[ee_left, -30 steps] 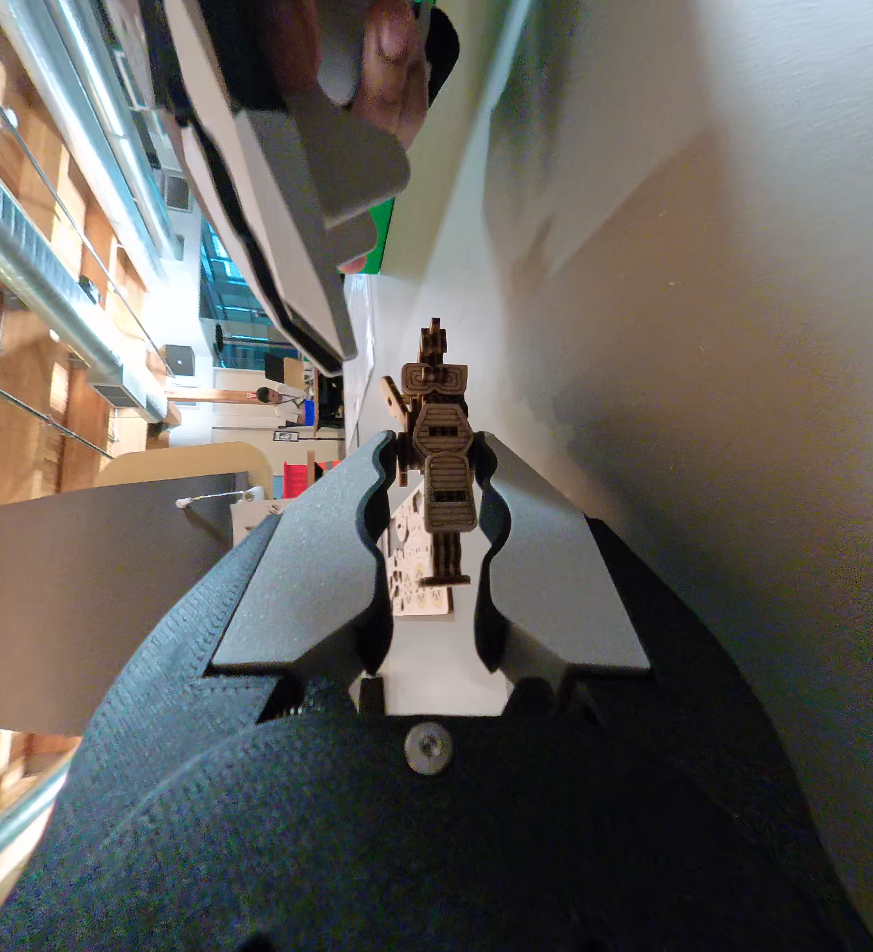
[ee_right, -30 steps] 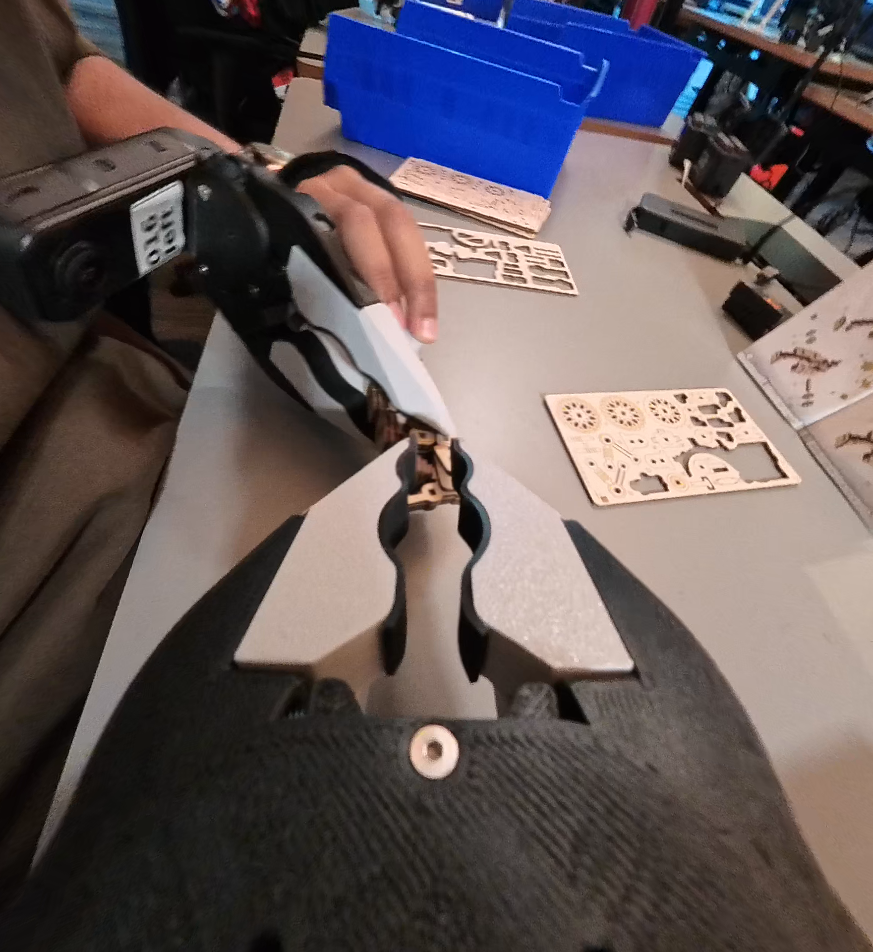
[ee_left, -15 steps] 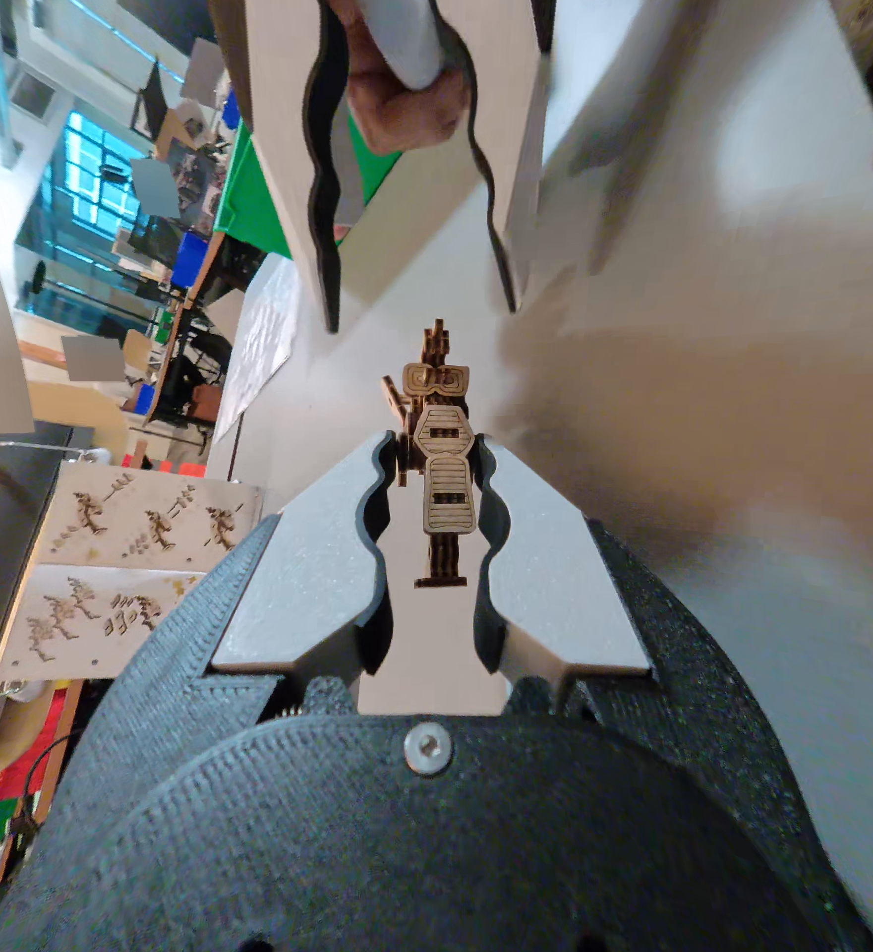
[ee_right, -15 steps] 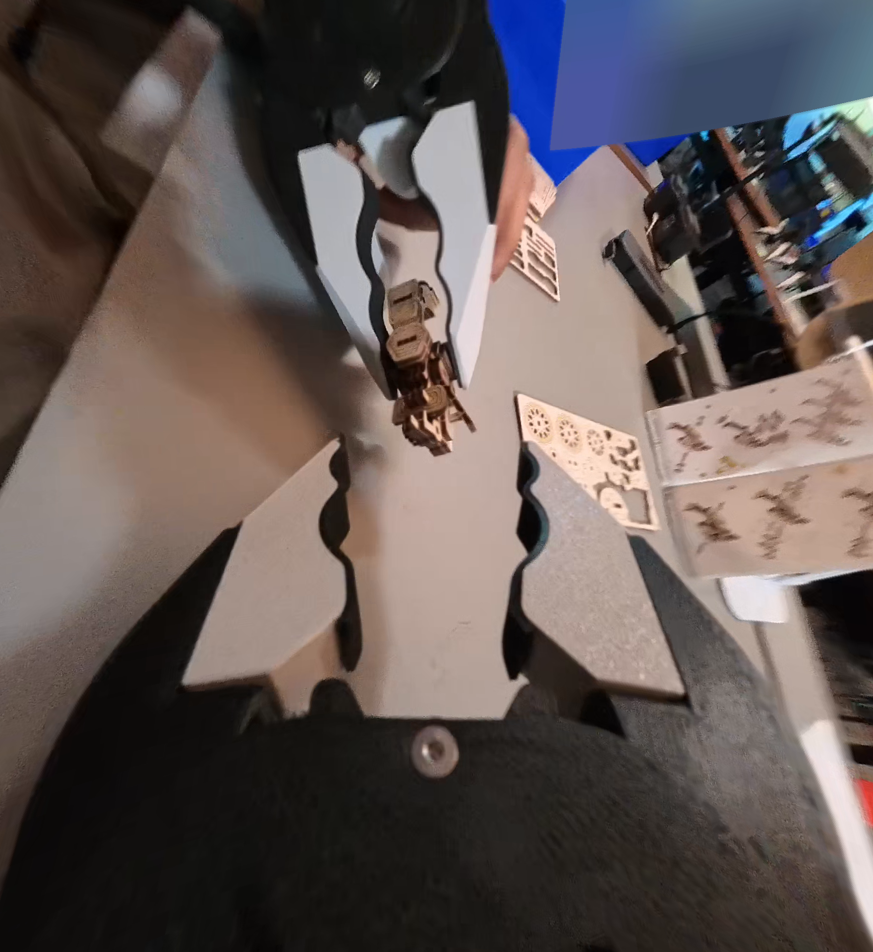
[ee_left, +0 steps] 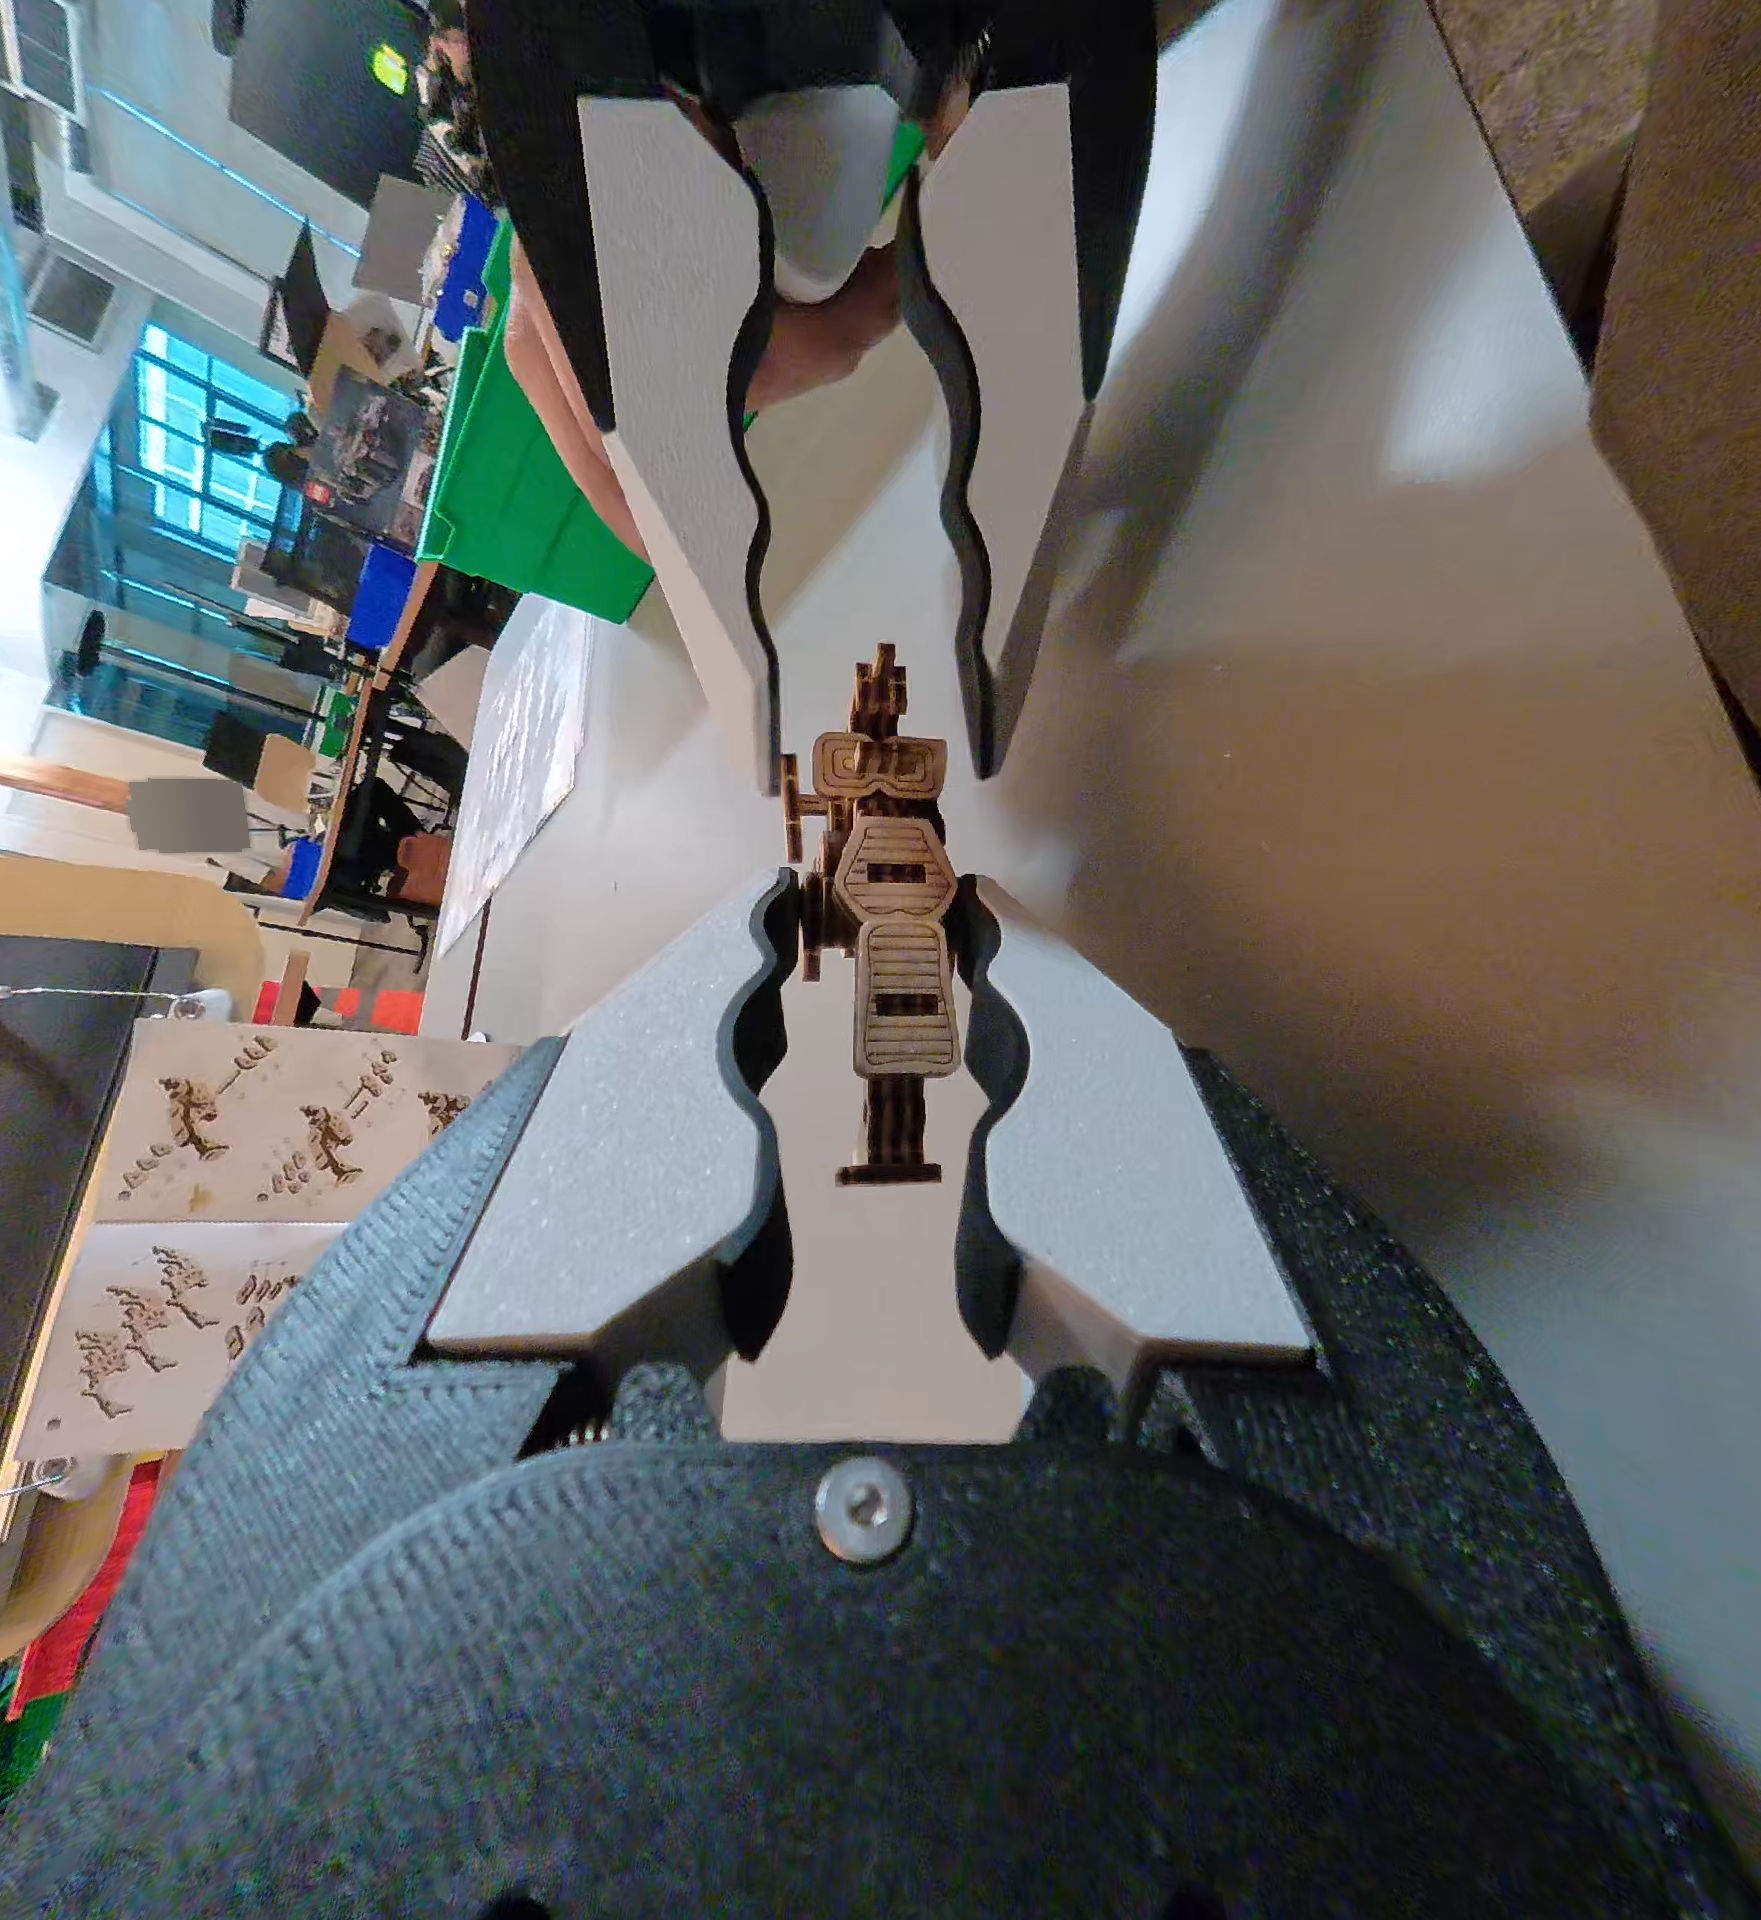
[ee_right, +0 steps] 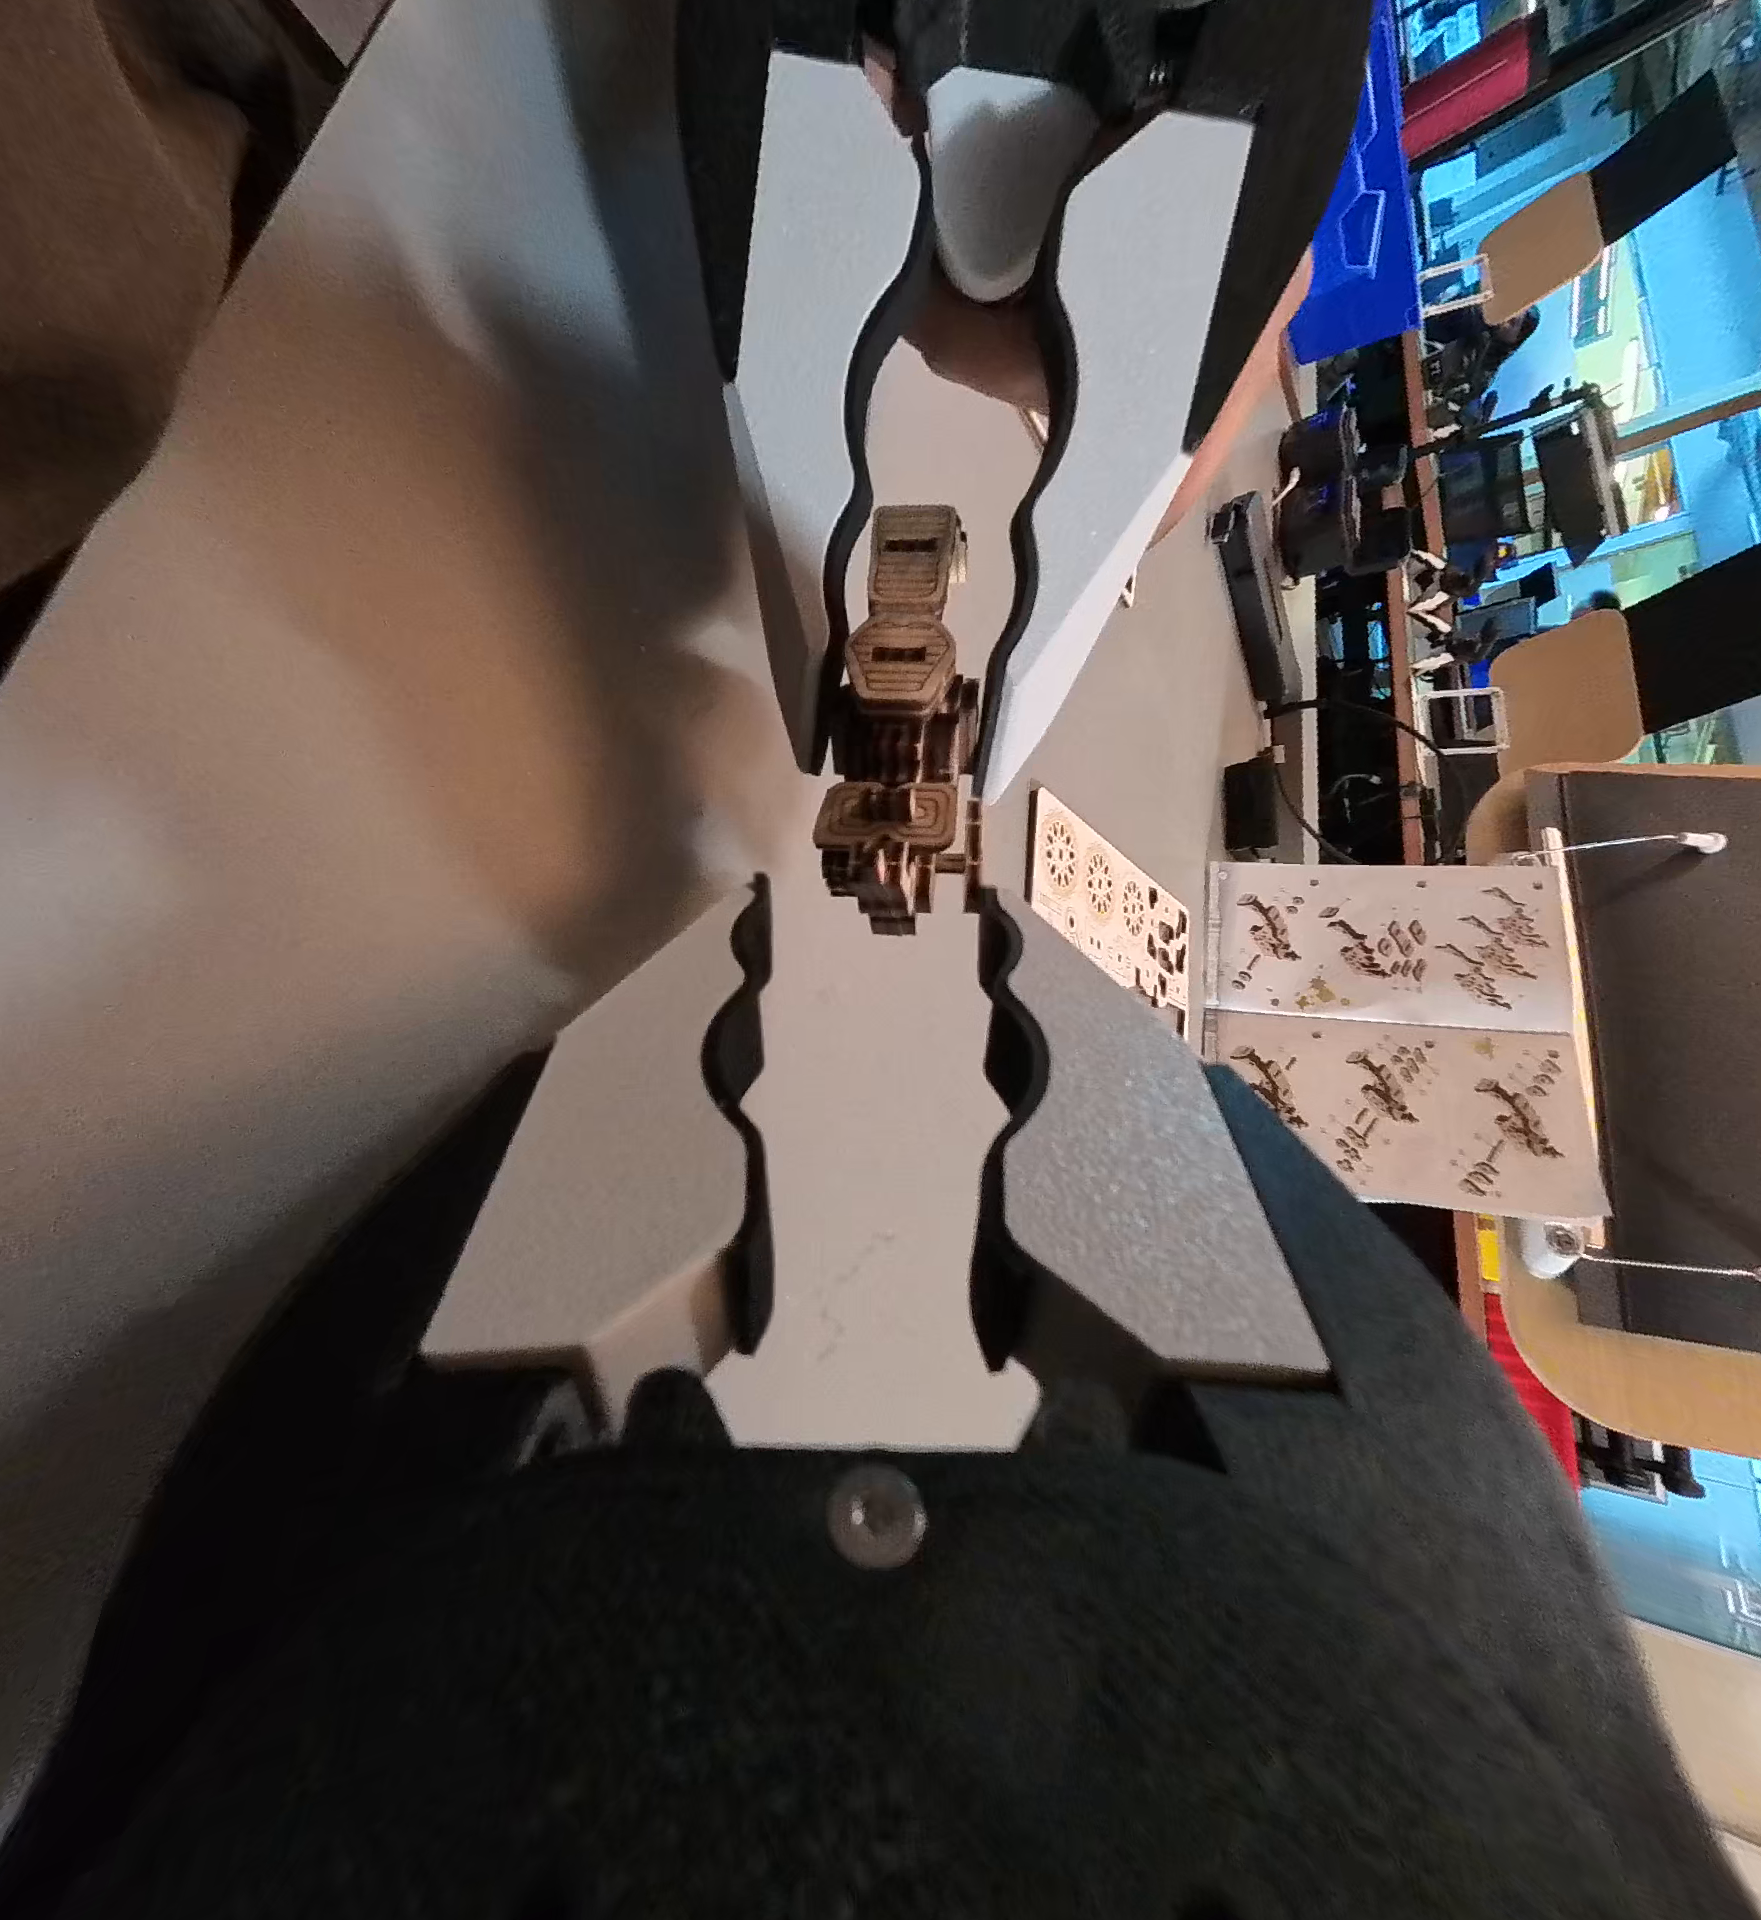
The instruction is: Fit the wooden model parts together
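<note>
A small dark-brown wooden model (ee_left: 897, 935) made of slotted layered parts is held in the air over the grey table (ee_left: 1375, 935). My left gripper (ee_left: 876, 883) is shut on its middle, with its tail end lying back between the fingers. My right gripper (ee_left: 876, 774) faces it head-on and is open, its fingertips on either side of the model's far end. In the right wrist view my right gripper (ee_right: 871, 888) is open and empty. The model (ee_right: 897, 717) sticks out of my left gripper (ee_right: 897, 779) towards it. A side tab lies close to one right fingertip (ee_right: 985, 904).
A sheet of punched-out wooden parts (ee_right: 1104, 914) lies on the table (ee_right: 336, 727). Printed picture sheets (ee_right: 1375, 997) hang on a dark stand. A green bin (ee_left: 512, 499) and blue bins (ee_right: 1354, 208) stand farther off. A person's brown clothing (ee_right: 76, 208) is close by. Left and right tips are no more than a few centimetres apart.
My right gripper let go of the model, opened and swung round to face my left gripper, then came closer around the model's end. My left gripper kept its hold.
</note>
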Motion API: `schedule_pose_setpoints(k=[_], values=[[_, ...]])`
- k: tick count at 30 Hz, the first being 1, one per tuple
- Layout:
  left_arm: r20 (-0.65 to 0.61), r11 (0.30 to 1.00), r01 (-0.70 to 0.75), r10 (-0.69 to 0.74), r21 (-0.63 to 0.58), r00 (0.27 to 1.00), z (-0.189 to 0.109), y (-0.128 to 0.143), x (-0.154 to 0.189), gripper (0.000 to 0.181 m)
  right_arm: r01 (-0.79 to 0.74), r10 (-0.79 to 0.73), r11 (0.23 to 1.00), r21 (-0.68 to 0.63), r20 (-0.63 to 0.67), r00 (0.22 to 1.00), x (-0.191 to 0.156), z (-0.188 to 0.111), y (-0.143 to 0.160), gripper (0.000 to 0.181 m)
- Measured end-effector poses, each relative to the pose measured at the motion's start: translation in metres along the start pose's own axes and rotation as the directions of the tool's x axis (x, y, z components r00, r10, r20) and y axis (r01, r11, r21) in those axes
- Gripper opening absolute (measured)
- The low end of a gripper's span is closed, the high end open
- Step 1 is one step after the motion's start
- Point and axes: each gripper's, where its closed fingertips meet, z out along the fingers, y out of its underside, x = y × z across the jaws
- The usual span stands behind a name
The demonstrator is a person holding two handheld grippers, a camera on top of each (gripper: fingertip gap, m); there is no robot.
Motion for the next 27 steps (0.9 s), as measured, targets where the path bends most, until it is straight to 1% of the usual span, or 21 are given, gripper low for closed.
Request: schedule_pose_setpoints(k=[3, 8, 13, 19, 22, 24, 27], values=[[0.002, 1.000, 0.005, -0.005, 0.003, 1.000, 0.000, -0.001, -0.001, 0.028, 0.015, -0.015, 1.000, -0.005, -0.010, 1.000, 0.001, 0.000, 0.000, 0.036], [-0.002, 1.000, 0.008, -0.008, 0.006, 1.000, 0.000, -0.001, 0.000, 0.028, 0.039, -0.039, 0.999, -0.001, -0.040, 0.998, 0.004, -0.001, 0.000, 0.026], [-0.013, 1.000, 0.015, -0.015, 0.010, 1.000, 0.000, -0.002, 0.002, 0.028, 0.038, -0.038, 0.999, 0.003, -0.036, 0.999, 0.003, 0.000, -0.001, 0.028], [-0.019, 0.998, 0.060, -0.060, 0.030, 0.998, -0.002, -0.003, 0.000, 0.028, 0.019, -0.018, 1.000, 0.015, -0.040, 0.999, 0.004, -0.001, -0.002, 0.029], [-0.044, 0.992, 0.112, -0.110, 0.052, 0.993, -0.003, -0.006, 0.001, 0.028, -0.009, 0.010, 0.999, 0.032, -0.035, 0.999, 0.005, -0.001, -0.004, 0.028], [-0.080, 0.980, 0.184, -0.178, 0.072, 0.981, -0.004, -0.008, 0.001, 0.028, -0.058, 0.058, 0.997, 0.044, -0.012, 0.998, 0.004, -0.002, -0.005, 0.028], [-0.098, 0.957, 0.270, -0.259, 0.110, 0.961, -0.008, -0.010, -0.004, 0.028, -0.141, 0.142, 0.987, 0.082, 0.000, 0.990, 0.009, -0.005, -0.008, 0.025]])
